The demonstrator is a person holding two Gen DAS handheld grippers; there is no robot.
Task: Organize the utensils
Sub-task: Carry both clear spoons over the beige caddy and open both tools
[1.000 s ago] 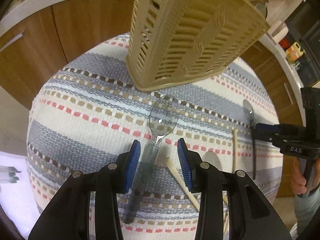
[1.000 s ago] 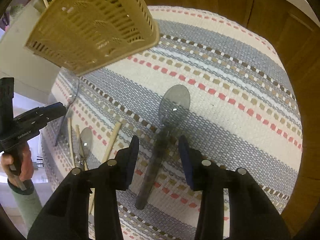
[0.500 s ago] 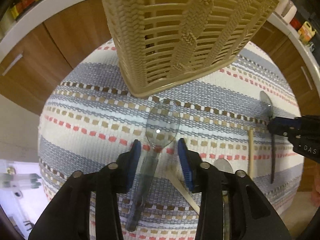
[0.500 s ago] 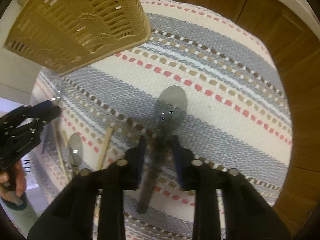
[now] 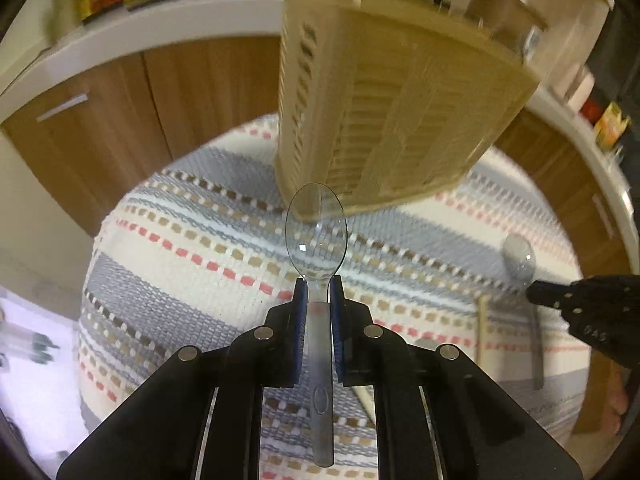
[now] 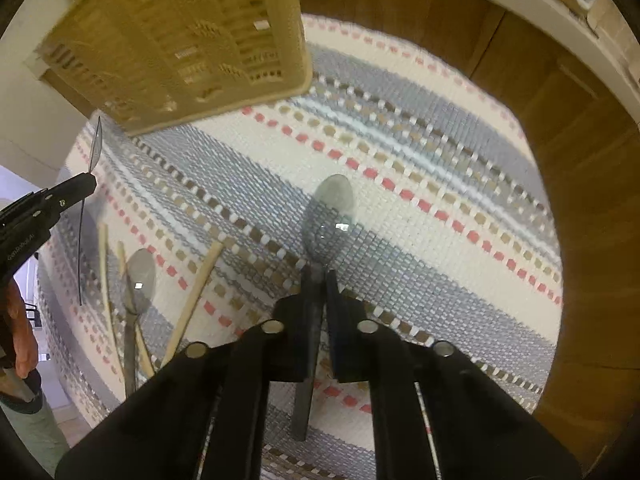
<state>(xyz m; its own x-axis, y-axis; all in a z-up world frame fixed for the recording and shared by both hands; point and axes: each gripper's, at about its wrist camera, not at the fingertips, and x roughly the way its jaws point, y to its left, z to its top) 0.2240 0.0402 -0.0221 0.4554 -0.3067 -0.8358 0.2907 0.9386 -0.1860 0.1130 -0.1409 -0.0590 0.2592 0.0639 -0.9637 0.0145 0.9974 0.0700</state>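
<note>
My left gripper (image 5: 318, 294) is shut on a clear plastic spoon (image 5: 316, 228), bowl pointing forward, lifted above the striped mat (image 5: 180, 264). The beige slotted basket (image 5: 392, 120) stands just beyond it. My right gripper (image 6: 320, 280) is shut on a grey plastic spoon (image 6: 329, 212), just above the mat (image 6: 420, 168). In the right wrist view the left gripper (image 6: 48, 208) shows at far left holding its clear spoon (image 6: 95, 148) below the basket (image 6: 180, 40). In the left wrist view the right gripper (image 5: 588, 308) shows at the right with its spoon (image 5: 519, 258).
Another plastic spoon (image 6: 138, 280) and several wooden sticks (image 6: 196, 292) lie on the mat at the left of the right wrist view. Wooden cabinets (image 5: 120, 120) and a white counter (image 5: 120, 28) surround the table. A wooden stick stands in the basket.
Both grippers have closed on their spoons. The left gripper has lifted its clear spoon off the mat toward the basket; the right one has gripped the grey spoon.
</note>
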